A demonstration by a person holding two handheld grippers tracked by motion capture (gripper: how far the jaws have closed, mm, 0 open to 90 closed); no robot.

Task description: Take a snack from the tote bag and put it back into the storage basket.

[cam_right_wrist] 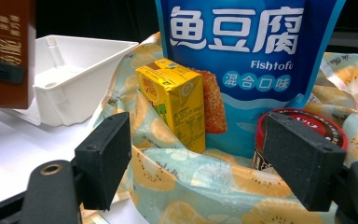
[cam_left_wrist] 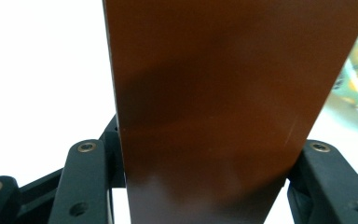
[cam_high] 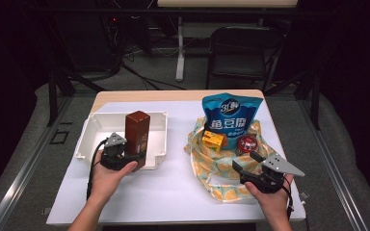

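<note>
A tall brown carton is held upright by the left gripper at the near rim of a white tray, left of centre in the frame. To the right, a blue snack bag, a yellow juice box and a red-lidded can are seen in a fruit-patterned cloth bag. The right gripper, with its jaws parted and nothing between them, is seen over the bag's near edge at lower right.

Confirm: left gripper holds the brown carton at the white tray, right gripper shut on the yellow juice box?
Not quite. The right gripper is open, short of the yellow juice box, per the right gripper view. The left gripper does hold the brown carton at the white tray.
</note>
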